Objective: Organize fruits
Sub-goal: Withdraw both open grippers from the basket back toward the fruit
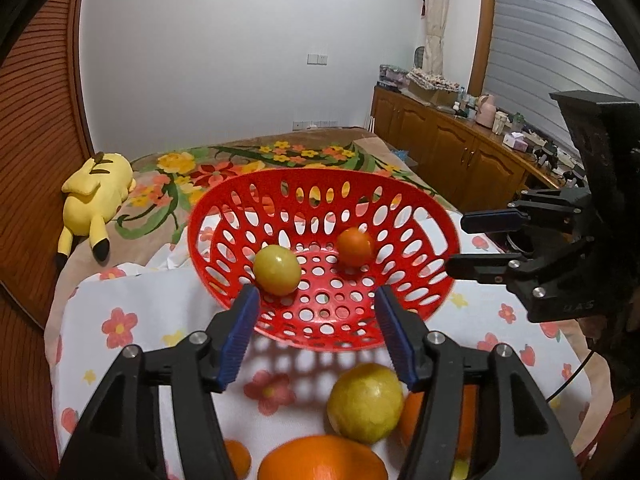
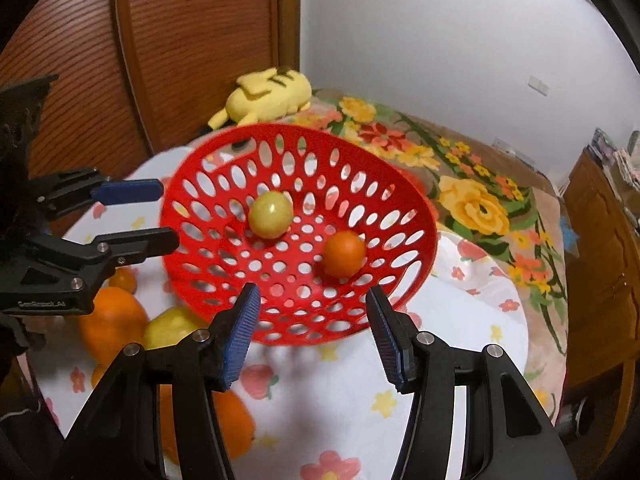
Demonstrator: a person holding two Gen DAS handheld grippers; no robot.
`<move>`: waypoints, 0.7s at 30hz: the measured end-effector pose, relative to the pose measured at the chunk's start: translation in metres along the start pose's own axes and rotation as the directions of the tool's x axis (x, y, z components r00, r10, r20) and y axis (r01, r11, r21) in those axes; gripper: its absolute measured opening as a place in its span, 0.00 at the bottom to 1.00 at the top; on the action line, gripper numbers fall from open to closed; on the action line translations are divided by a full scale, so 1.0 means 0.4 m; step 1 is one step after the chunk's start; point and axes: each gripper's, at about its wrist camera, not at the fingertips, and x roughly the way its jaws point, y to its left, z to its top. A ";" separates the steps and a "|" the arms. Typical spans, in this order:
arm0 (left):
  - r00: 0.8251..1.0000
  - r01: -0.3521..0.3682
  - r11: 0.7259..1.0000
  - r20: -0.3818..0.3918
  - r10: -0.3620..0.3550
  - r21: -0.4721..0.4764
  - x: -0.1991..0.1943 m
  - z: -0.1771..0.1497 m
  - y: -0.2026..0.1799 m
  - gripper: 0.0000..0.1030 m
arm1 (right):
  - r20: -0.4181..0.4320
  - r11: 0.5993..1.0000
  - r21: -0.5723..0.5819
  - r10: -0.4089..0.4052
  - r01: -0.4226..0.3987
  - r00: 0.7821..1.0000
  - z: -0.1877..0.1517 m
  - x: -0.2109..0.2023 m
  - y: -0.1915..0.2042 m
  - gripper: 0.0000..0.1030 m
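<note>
Both grippers hold nothing: the left gripper point(image 1: 316, 336) has its blue-padded fingers spread wide just short of the near rim of the red perforated basket point(image 1: 400, 292), and the right gripper point(image 2: 312, 336) is equally wide at the same rim. Inside the basket, a yellow-green fruit point(image 1: 277, 269) and a small orange fruit point(image 1: 354, 246) sit apart on its floor. On the flowered cloth point(image 1: 160, 320) in front of the basket lie a lemon point(image 1: 366, 402) and a large orange point(image 1: 322, 458), touching, with bare cloth open between them and the rim.
</note>
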 end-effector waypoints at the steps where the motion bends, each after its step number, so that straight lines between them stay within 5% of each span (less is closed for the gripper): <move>1: 1.000 0.000 1.000 0.005 0.000 0.001 -0.011 -0.004 -0.001 0.60 | 0.010 1.000 0.005 0.000 0.000 1.000 -0.004 -0.012 0.005 0.53; 21: 0.997 -0.014 1.000 0.076 0.014 -0.009 -0.221 -0.135 0.042 0.70 | 0.169 0.988 0.155 -0.014 -0.013 0.986 -0.159 -0.177 0.133 0.63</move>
